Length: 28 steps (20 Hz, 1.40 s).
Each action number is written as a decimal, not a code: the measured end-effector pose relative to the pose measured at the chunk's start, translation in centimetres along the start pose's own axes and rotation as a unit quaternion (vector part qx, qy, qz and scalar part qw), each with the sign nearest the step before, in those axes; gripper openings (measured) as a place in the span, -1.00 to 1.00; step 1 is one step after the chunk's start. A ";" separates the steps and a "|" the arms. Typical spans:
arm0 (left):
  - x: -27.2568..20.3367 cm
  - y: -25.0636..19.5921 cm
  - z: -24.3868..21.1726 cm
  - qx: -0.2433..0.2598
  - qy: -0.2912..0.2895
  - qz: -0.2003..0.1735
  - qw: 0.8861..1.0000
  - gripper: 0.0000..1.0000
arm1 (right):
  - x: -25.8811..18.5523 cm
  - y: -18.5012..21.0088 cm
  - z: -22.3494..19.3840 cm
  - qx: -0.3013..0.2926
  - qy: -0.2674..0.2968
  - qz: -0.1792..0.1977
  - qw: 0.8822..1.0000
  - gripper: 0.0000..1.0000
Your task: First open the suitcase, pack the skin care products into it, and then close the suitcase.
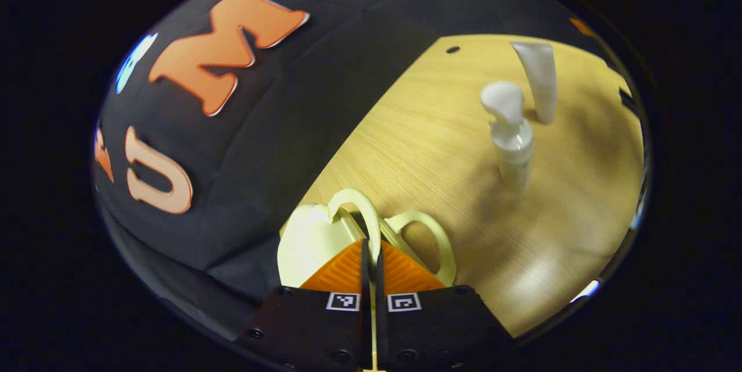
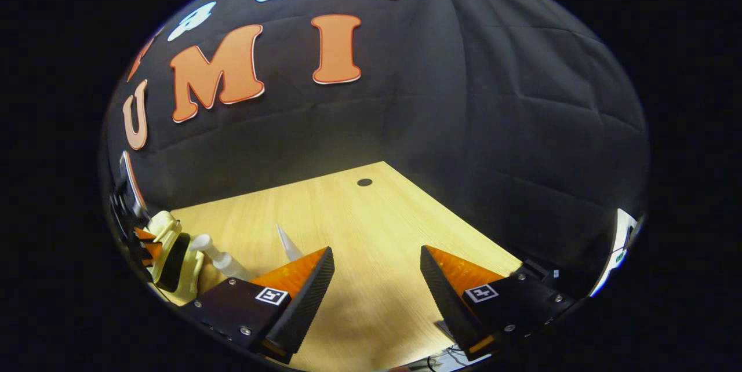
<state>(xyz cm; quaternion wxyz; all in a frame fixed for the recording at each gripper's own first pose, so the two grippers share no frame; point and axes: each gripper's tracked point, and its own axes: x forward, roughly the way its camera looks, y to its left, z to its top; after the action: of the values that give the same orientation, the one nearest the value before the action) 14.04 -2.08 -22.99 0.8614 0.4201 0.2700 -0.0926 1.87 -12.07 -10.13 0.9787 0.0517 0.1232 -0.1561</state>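
Observation:
A small pale yellow suitcase (image 1: 307, 239) lies at the table's edge next to the black cloth wall. My left gripper (image 1: 371, 244) is shut on one of its two loop handles (image 1: 362, 204); the other handle (image 1: 432, 233) hangs free beside it. A white pump bottle (image 1: 513, 140) and a white tube (image 1: 539, 79) stand upright on the wooden table beyond. In the right gripper view the suitcase (image 2: 168, 230) sits far left with a dark gap between its halves, the pump bottle (image 2: 223, 261) and tube (image 2: 288, 244) beside it. My right gripper (image 2: 377, 259) is open over bare table.
The wooden table (image 2: 371, 215) has a small dark hole (image 2: 364, 182) near its back corner. Black cloth walls close in the back and the sides. The left gripper's body (image 2: 142, 241) shows at the far left of the right gripper view.

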 end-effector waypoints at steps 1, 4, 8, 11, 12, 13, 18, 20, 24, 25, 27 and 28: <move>0.4 0.2 -0.1 -0.029 -0.007 -0.005 1.000 -0.94 | 0.0 0.9 0.6 -0.002 -0.004 0.007 1.000 0.91; 0.3 0.9 0.2 -0.104 -0.028 -0.012 0.994 -0.94 | 0.2 4.0 3.4 -0.003 -0.030 0.029 0.999 0.90; -1.0 2.3 1.4 -0.176 -0.052 -0.005 0.983 -0.94 | 0.7 8.7 6.6 -0.019 -0.054 0.051 0.997 0.91; -0.2 2.1 0.4 -0.207 -0.065 -0.009 0.976 -0.94 | -0.3 12.2 8.3 -0.013 -0.069 0.058 0.996 0.90; 0.0 2.1 0.2 -0.227 -0.066 -0.012 0.972 -0.94 | -0.8 13.4 8.5 -0.003 -0.065 0.061 0.996 0.90; 0.2 2.0 0.0 -0.248 -0.067 -0.017 0.966 -0.94 | -1.5 14.9 8.5 0.014 -0.059 0.069 0.996 0.90; 0.0 1.5 0.5 -0.327 -0.083 -0.052 0.940 -0.95 | -5.2 21.3 10.2 0.048 -0.081 0.087 0.992 0.90; 0.3 1.1 0.7 -0.356 -0.091 -0.062 0.928 -0.95 | -6.5 23.4 10.2 0.049 -0.089 0.088 0.991 0.90; 1.0 -0.1 0.7 -0.409 -0.089 -0.077 0.905 -0.95 | -8.0 26.2 9.3 0.037 -0.097 0.077 0.992 0.89; 1.3 -0.1 0.5 -0.419 -0.086 -0.077 0.901 -0.94 | -8.2 26.6 9.3 0.026 -0.102 0.072 0.992 0.90; 1.2 -0.4 0.2 -0.433 -0.077 -0.077 0.895 -0.95 | -8.4 26.6 9.1 0.014 -0.107 0.054 0.993 0.89; 1.0 -0.7 0.1 -0.442 -0.072 -0.077 0.891 -0.94 | -8.4 26.8 8.9 0.010 -0.107 0.051 0.993 0.89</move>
<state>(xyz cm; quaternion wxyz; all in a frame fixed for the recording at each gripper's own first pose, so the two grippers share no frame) 14.68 -2.53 -23.90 0.9654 -0.0340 0.2515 -0.0600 4.64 14.55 2.32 0.9923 0.0512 0.0136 -0.1118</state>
